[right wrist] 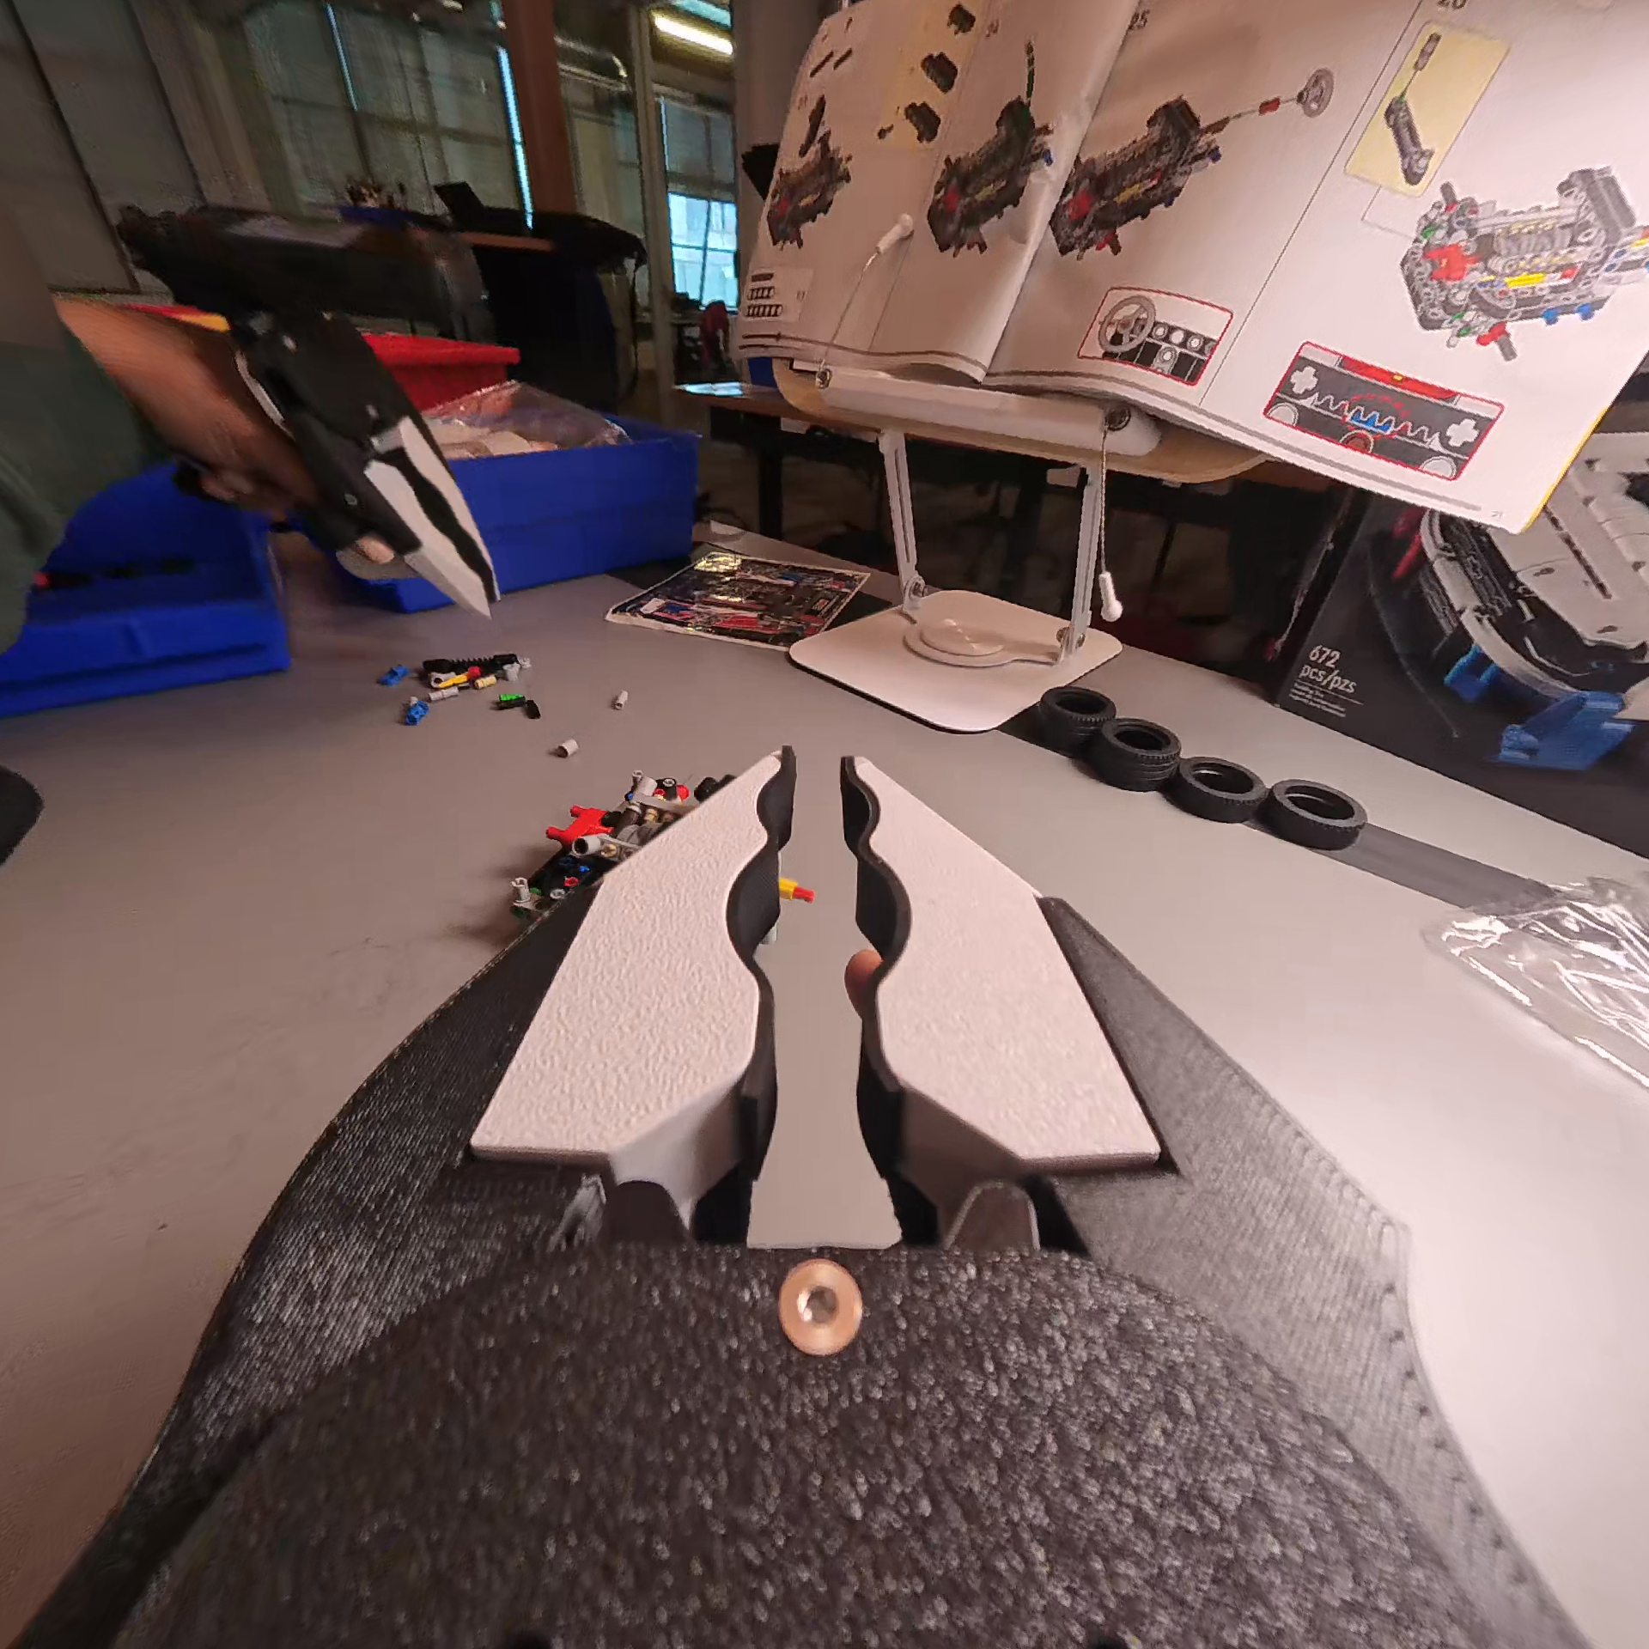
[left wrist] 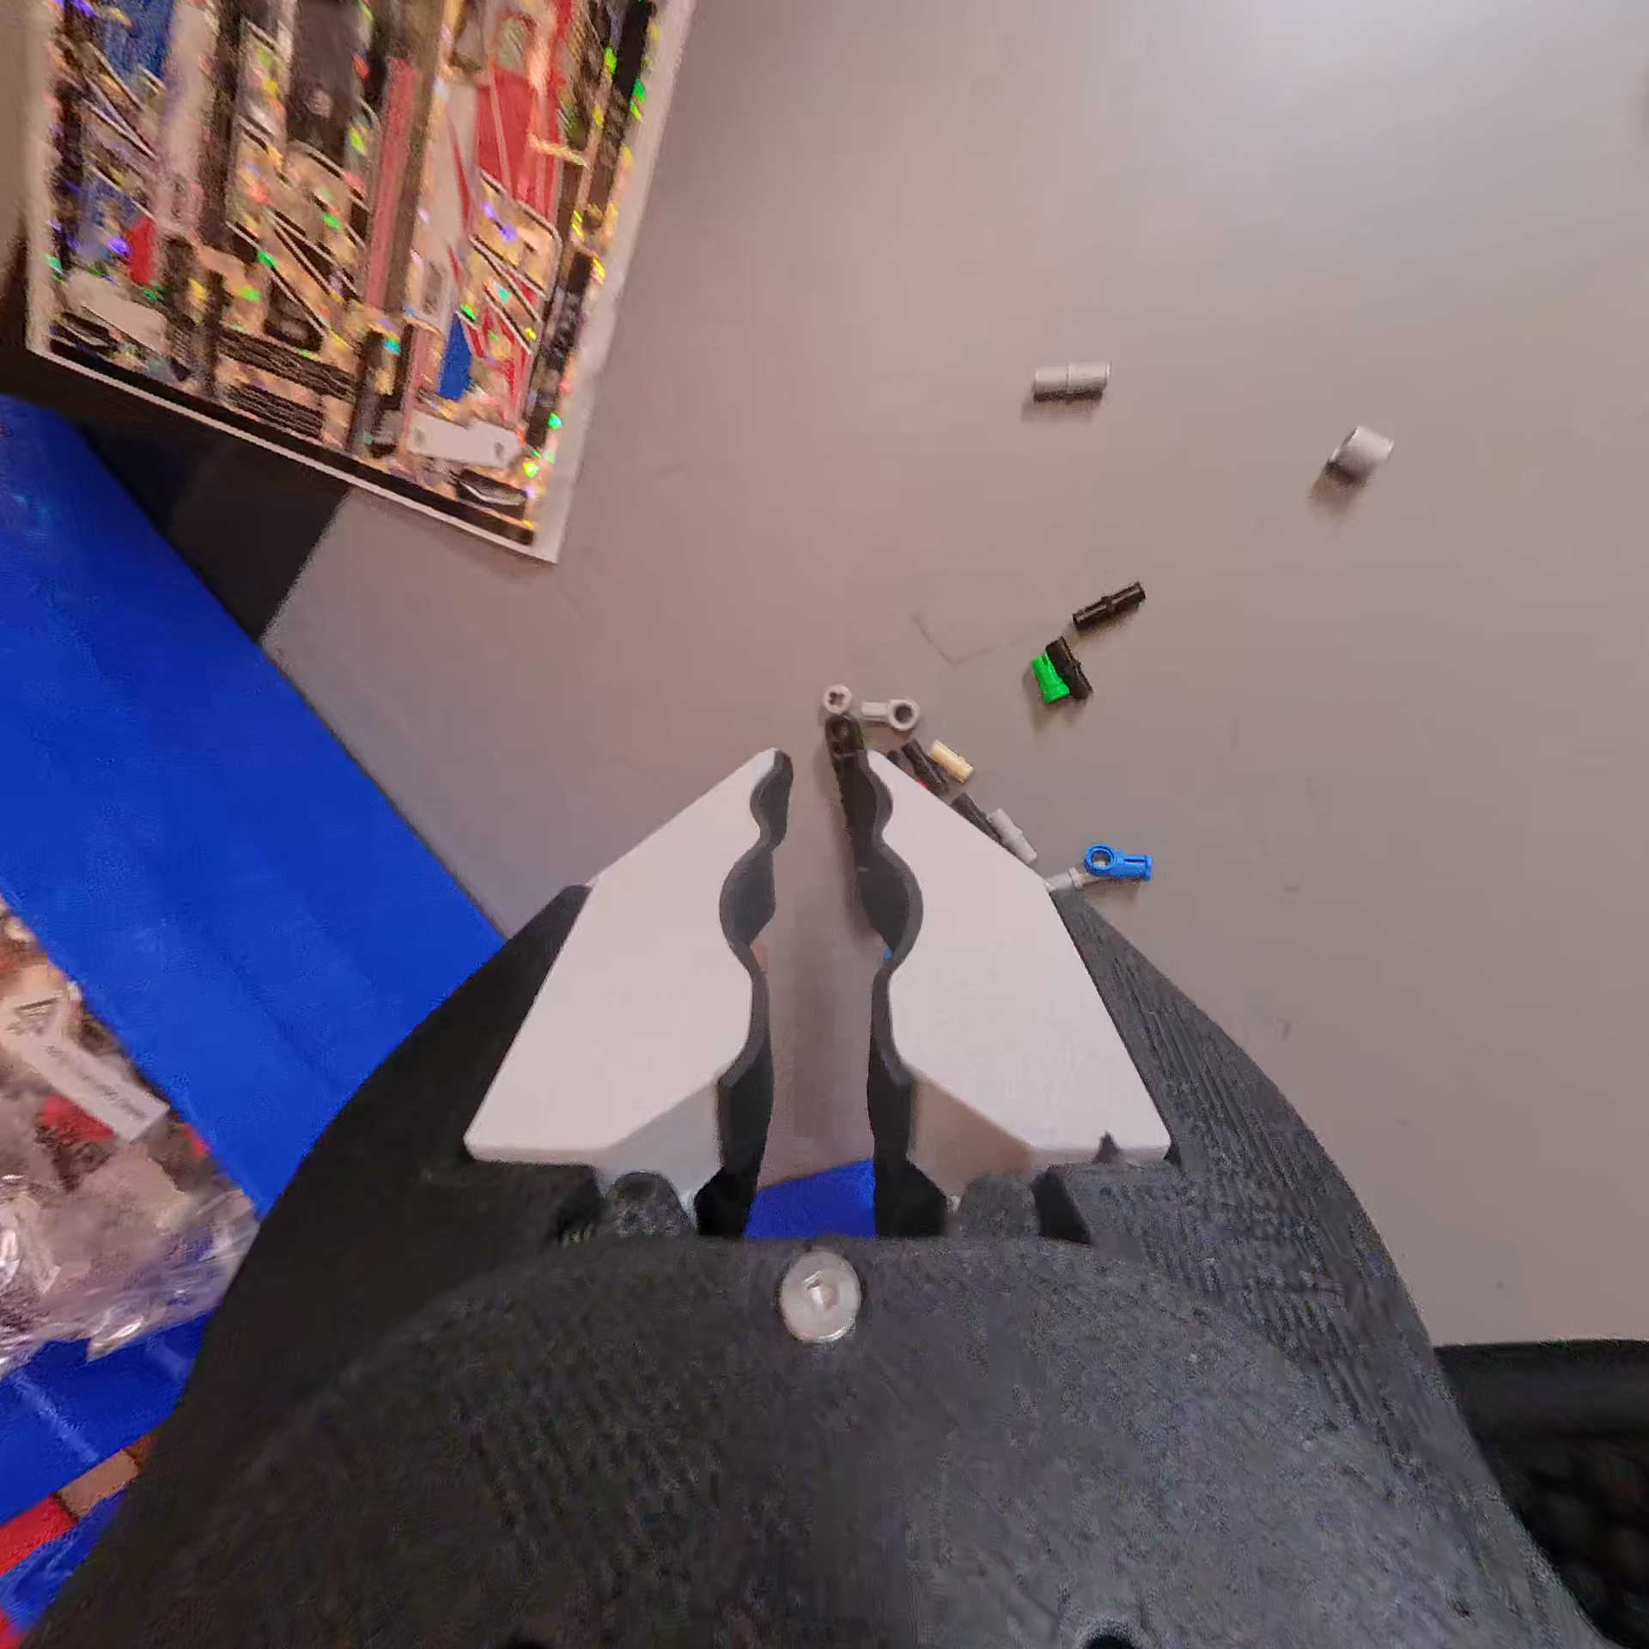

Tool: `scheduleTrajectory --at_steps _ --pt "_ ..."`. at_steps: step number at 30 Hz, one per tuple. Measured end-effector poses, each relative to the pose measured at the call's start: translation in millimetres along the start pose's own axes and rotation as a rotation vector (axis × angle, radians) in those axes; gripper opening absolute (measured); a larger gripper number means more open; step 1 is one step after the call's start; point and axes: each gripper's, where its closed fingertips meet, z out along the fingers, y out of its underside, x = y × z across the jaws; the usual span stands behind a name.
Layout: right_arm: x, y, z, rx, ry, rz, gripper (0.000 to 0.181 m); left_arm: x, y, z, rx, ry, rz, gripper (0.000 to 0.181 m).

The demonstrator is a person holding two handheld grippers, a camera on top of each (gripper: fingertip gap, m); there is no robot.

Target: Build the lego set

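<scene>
Left gripper (left wrist: 825, 785) fingers parted, empty, above black beam (left wrist: 846, 785) on near counter (left wrist: 1249, 223). Right gripper (right wrist: 816, 776) likewise parted. Beam likely light, stiff (pinch mid-length).

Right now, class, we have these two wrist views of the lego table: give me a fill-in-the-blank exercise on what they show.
1. Beside the booklet stand, ____ black tyres lie in a row.
2. The bins behind the left claw are ____ in colour.
3. The right claw holds ____.
4. The green and black piece lies on the ____ table.

Missing words: four; blue; nothing; grey
</scene>
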Motion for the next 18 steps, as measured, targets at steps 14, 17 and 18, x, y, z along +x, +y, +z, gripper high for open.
scheduleTrajectory --at_steps 14,17,18 --pt "-11.7 6.7 0.6 -0.001 -0.064 0.072 0.007 -1.2 12.5 25.0 -0.087 0.061 -0.076 0.011" --pt "-10.0 6.4 0.3 0.002 -0.063 0.098 0.007 3.4 11.4 24.8 -0.09 0.104 -0.069 0.012" --pt "-9.7 6.3 0.2 0.003 -0.063 0.101 0.007 4.3 12.2 25.8 -0.102 0.115 -0.065 0.012"
